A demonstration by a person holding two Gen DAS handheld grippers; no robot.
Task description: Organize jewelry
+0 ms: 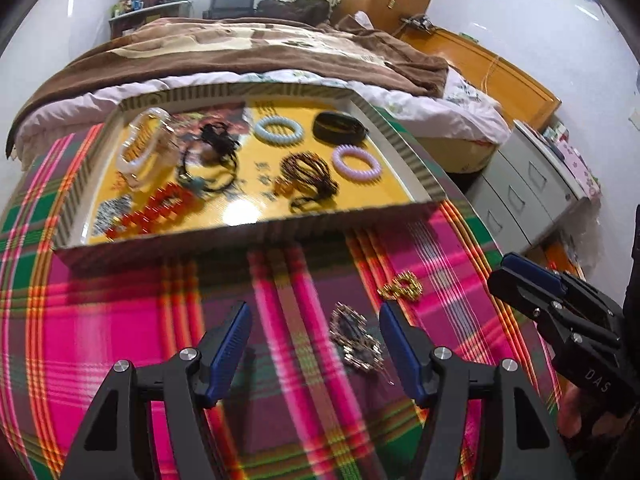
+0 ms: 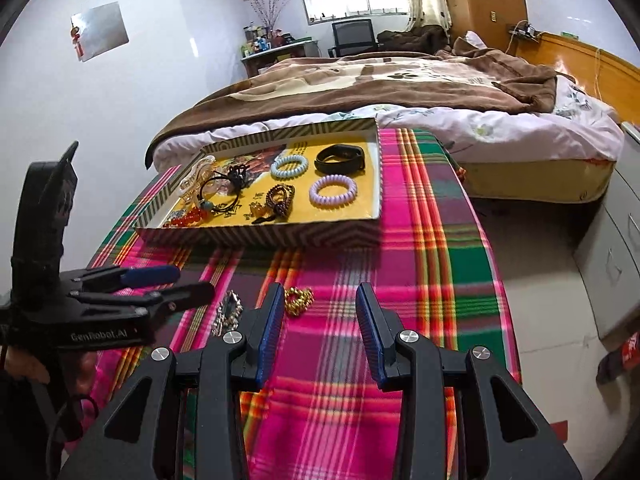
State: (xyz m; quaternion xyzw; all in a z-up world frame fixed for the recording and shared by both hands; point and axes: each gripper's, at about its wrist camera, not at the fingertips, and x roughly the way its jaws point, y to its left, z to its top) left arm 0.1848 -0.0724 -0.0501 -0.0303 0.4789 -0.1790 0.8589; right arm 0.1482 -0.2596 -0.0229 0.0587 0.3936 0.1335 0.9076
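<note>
Left gripper (image 1: 316, 344): jaws spread wide, empty, hovering over the plaid-covered bench (image 1: 200, 300). Right gripper (image 2: 316, 332): jaws likewise parted, grasping nothing.

Tray (image 1: 248, 228), striped rim, yellow floor, well ahead of both pairs of jaws. Contents, largest first:
- clear bangle (image 1: 144, 148), far left
- red bead bracelet (image 1: 156, 212), near left corner
- black cord necklace with teal pendant (image 1: 208, 164)
- dark brown bead strand (image 1: 308, 176), centre
- black wristband (image 1: 340, 126), far right
- lilac coil hair tie (image 1: 356, 162)
- pale blue coil hair tie (image 1: 279, 129)

Loose on the bench, not yet in the tray:
- silver-toned chain piece (image 1: 356, 340), lying just inside the left gripper's right jaw
- gold chain bracelet (image 1: 401, 286), ahead and right of the left jaws; just ahead of the right gripper's left jaw

Progress, judged: most pieces already sit in the tray; two pieces remain to be collected.
</note>
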